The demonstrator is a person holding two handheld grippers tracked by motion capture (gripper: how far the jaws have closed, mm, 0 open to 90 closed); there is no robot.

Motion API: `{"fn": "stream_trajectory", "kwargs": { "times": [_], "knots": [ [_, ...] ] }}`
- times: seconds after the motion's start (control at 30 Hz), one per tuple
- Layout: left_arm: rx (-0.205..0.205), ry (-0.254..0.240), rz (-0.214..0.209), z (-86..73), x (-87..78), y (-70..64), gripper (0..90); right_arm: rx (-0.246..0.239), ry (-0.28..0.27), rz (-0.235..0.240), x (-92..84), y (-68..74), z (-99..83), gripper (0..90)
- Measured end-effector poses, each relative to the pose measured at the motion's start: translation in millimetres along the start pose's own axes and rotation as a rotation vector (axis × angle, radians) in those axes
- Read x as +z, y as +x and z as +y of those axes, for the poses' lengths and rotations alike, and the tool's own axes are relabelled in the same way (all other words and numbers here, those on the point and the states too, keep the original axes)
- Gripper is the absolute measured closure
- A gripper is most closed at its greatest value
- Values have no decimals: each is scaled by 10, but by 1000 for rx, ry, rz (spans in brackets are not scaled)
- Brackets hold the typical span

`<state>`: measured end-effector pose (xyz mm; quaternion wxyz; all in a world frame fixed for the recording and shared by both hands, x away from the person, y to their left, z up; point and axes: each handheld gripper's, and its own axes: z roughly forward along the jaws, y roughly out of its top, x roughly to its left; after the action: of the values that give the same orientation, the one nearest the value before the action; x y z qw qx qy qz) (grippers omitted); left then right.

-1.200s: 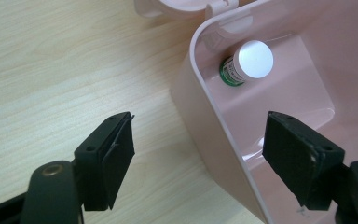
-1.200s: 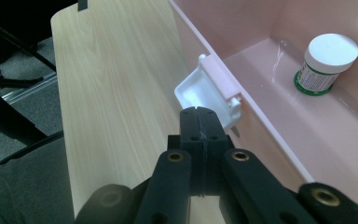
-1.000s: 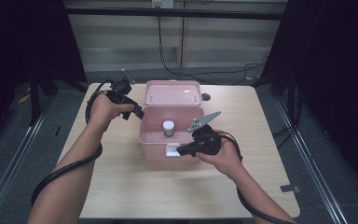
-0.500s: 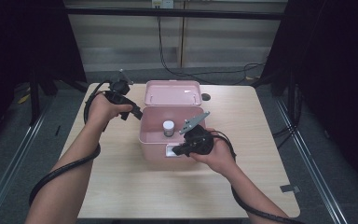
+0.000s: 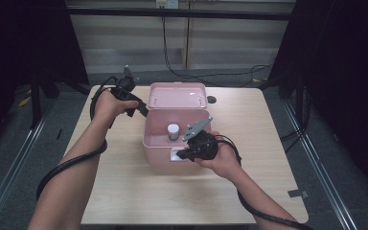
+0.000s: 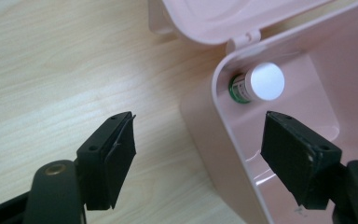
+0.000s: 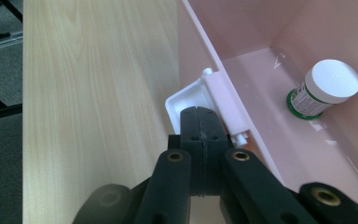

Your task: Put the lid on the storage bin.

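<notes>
The right gripper [image 7: 200,116], jaws closed, seemingly touches the white latch [image 7: 189,100] of the pink box [image 5: 160,143]. The left gripper [image 6: 200,154] gapes over its rim, the bottle [image 6: 258,84] just ahead.

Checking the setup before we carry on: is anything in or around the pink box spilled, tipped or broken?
Nothing stands out. The box sits square on the table with its lid open, and the bottle stands upright inside, capped. The right gripper is shut at the white latch; the left gripper is open over the box's corner.
</notes>
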<state>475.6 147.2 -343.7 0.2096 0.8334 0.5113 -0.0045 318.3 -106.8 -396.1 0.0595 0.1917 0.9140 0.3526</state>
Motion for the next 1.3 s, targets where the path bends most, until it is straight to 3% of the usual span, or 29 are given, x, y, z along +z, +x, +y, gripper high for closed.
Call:
{"fn": "stream_trajectory", "kwargs": {
  "times": [0.27, 0.53, 0.77, 1.07, 1.3],
  "knots": [
    [5, 6, 1, 203, 45, -45, 259, 1, -7, 10, 0, -12, -10, 900],
    [-15, -19, 14, 358, 95, -40, 282, 3, -8, 20, 0, -19, -13, 900],
    [-25, -12, 37, 436, 249, 21, 330, 7, -14, 27, -1, -27, -20, 900],
    [-34, -15, 36, 528, 355, 47, 359, 8, -13, 36, -1, -42, -20, 900],
    [-42, -54, 47, 585, 372, 51, 383, 9, -21, 39, 0, -48, -31, 900]
  ]
}}
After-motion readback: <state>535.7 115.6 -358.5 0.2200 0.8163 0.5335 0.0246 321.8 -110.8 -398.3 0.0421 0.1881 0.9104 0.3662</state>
